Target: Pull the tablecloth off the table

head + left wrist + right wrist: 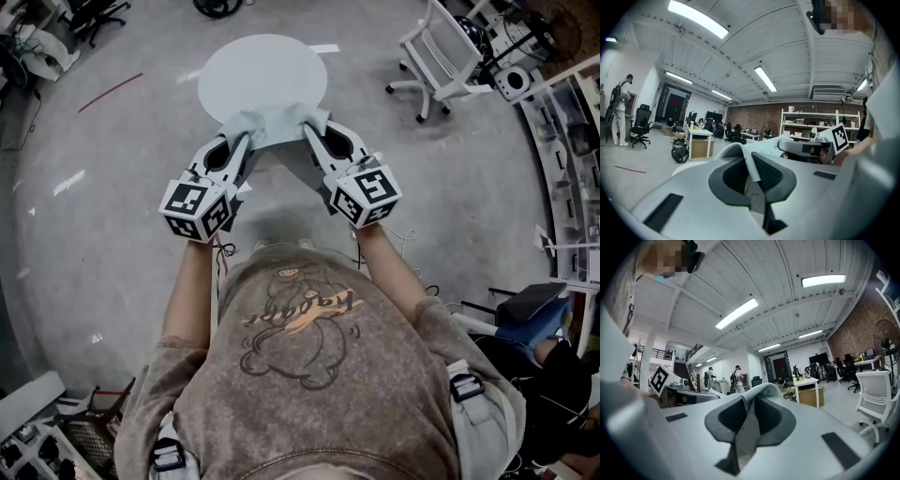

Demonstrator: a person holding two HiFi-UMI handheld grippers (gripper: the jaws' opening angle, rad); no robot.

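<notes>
In the head view, the tablecloth (272,127) lies bunched at the near rim of the round bench (262,56). The left gripper (236,141) and right gripper (314,131) are each clamped on its near border. Most of the top looks bare to us. Only this view shows how much cloth rests on the bench. If we pull unevenly, the bunch could drag sideways or catch on the rim.

In the left gripper view, the jaws are nearly together with a thin fold pinched between them. This grip detail is lost from above. The bite looks shallow, so a sharp tug could slip the fabric free.

In the right gripper view, the jaws are likewise closed on a fold that peaks over the tips. If one side lets go, the cloth would swing from the other gripper.
</notes>
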